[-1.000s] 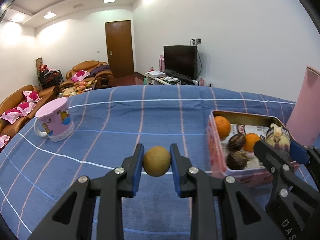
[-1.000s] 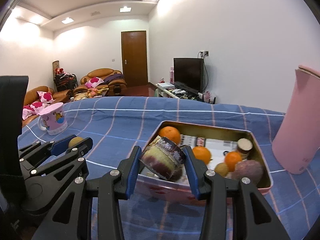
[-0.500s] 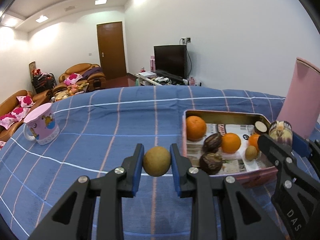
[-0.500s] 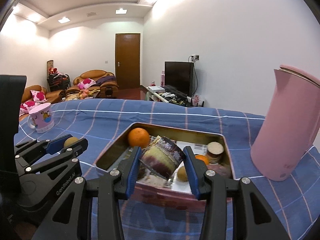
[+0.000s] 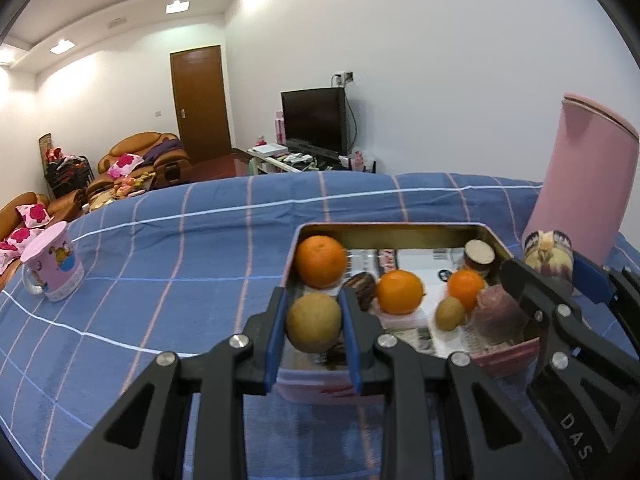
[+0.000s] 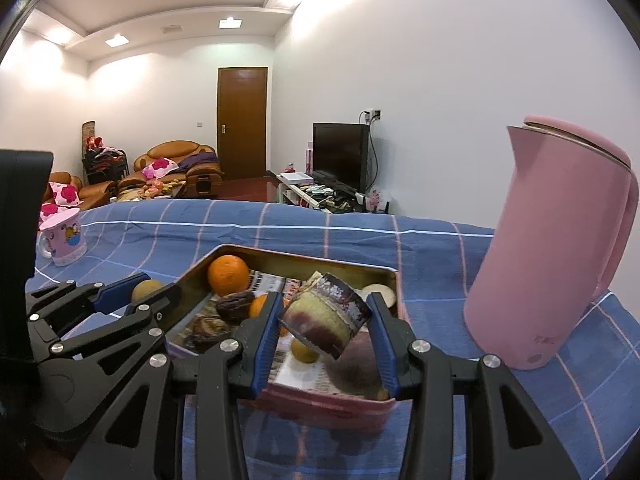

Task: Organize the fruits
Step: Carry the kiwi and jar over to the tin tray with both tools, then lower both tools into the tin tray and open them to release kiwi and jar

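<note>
My left gripper point(image 5: 314, 330) is shut on a round brown-yellow fruit point(image 5: 314, 322) and holds it over the near left corner of a metal tin point(image 5: 384, 230). The tin holds several fruits, among them three oranges point(image 5: 321, 261) and a small green-brown one point(image 5: 450, 313). My right gripper point(image 6: 326, 326) is shut on a cut purple-and-cream fruit piece point(image 6: 326, 320) above the tin's near edge point(image 6: 332, 402). The right gripper also shows in the left wrist view point(image 5: 548, 268), and the left gripper shows at the left of the right wrist view point(image 6: 140, 292).
A tall pink kettle point(image 6: 560, 248) stands right of the tin on the blue checked cloth point(image 5: 180, 248). A pink mug point(image 5: 54, 262) stands at the far left. Sofas, a door and a television are behind the table.
Both grippers have moved right and forward with their fruit. The left one now hangs over the tin's corner, and the right one is over the tin's near edge, closer to the kettle.
</note>
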The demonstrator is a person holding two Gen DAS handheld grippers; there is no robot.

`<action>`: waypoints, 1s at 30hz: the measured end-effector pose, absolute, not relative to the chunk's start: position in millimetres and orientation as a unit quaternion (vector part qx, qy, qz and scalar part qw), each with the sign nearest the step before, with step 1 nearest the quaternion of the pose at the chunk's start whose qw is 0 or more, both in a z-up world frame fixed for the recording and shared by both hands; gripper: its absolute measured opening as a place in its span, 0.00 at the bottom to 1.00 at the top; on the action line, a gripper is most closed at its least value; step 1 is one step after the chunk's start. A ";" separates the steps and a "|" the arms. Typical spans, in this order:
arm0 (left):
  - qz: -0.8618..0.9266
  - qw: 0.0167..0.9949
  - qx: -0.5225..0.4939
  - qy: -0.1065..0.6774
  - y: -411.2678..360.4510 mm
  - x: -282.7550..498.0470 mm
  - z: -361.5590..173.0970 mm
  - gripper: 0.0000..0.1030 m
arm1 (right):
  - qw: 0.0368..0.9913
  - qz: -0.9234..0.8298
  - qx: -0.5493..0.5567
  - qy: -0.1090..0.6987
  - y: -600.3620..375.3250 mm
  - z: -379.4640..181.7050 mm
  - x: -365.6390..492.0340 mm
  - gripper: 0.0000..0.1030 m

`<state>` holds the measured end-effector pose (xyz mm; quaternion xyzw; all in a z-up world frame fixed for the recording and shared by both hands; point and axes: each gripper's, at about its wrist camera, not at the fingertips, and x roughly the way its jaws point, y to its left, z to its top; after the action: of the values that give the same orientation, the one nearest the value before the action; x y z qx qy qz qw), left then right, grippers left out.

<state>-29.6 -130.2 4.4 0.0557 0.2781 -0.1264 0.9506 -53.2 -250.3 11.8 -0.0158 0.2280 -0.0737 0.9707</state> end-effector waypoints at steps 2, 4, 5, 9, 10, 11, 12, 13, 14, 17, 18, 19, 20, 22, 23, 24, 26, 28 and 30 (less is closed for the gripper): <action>-0.133 0.949 0.056 0.282 -139.2 -28.1 4.6 0.27 | 0.970 -0.079 -0.017 0.227 -257.2 12.4 -53.4 0.44; -0.140 0.947 0.057 0.283 -147.8 -27.7 4.2 0.27 | 0.970 -0.086 -0.015 0.227 -263.9 12.7 -53.0 0.44; -0.144 0.946 0.057 0.284 -152.9 -27.6 4.4 0.27 | 0.969 -0.092 -0.013 0.228 -269.0 12.5 -52.4 0.44; -0.161 0.944 0.062 0.283 -172.2 -28.4 4.5 0.27 | 0.967 -0.104 -0.004 0.232 -282.3 12.6 -51.6 0.44; -0.164 0.943 0.063 0.282 -175.2 -28.6 4.4 0.27 | 0.967 -0.108 -0.004 0.231 -285.2 12.6 -51.5 0.44; -0.168 0.943 0.063 0.281 -178.9 -28.9 4.6 0.27 | 0.967 -0.111 -0.003 0.231 -288.9 12.7 -51.4 0.44; -0.170 0.942 0.063 0.281 -181.7 -28.6 4.7 0.27 | 0.966 -0.112 -0.001 0.232 -291.2 12.7 -51.1 0.44; -0.171 0.942 0.063 0.282 -184.1 -28.2 4.6 0.27 | 0.966 -0.114 0.001 0.232 -293.7 12.6 -50.9 0.44; -0.173 0.941 0.062 0.283 -186.2 -27.3 4.5 0.27 | 0.966 -0.114 0.003 0.233 -295.7 12.5 -50.3 0.44; -0.178 0.940 0.055 0.287 -190.2 -23.2 4.1 0.27 | 0.965 -0.116 0.004 0.233 -298.8 12.6 -48.4 0.44; -0.180 0.939 0.053 0.289 -191.6 -21.1 4.1 0.27 | 0.965 -0.119 0.003 0.233 -299.6 12.5 -48.4 0.44; -0.181 0.938 0.051 0.290 -192.5 -19.5 4.2 0.27 | 0.965 -0.121 0.004 0.232 -301.2 12.6 -47.8 0.44; -0.183 0.938 0.049 0.291 -193.7 -18.1 4.0 0.27 | 0.965 -0.123 0.005 0.233 -303.2 12.6 -46.9 0.44; -0.187 0.937 0.046 0.291 -195.9 -15.2 4.0 0.27 | 0.964 -0.129 0.009 0.232 -307.4 12.7 -45.5 0.44; -0.189 0.937 0.045 0.291 -196.4 -13.6 3.7 0.27 | 0.964 -0.131 0.010 0.232 -308.6 12.9 -45.0 0.44; -0.191 0.936 0.044 0.291 -197.5 -12.1 3.9 0.27 | 0.963 -0.133 0.012 0.232 -310.2 12.9 -44.7 0.44; -0.196 0.936 0.041 0.290 -198.9 -8.2 4.4 0.27 | 0.963 -0.139 0.015 0.231 -312.5 13.3 -43.8 0.44; -0.195 0.937 0.037 0.289 -197.6 -3.4 5.0 0.27 | 0.962 -0.144 0.015 0.230 -313.2 13.3 -44.0 0.44; -0.193 0.936 0.029 0.294 -193.7 3.8 4.2 0.27 | 0.962 -0.148 0.016 0.228 -314.1 14.2 -43.5 0.44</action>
<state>3.8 -193.7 4.2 0.0286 0.2936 -0.1932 0.9358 -43.5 -314.1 14.2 0.0163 0.2281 -0.1482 0.9622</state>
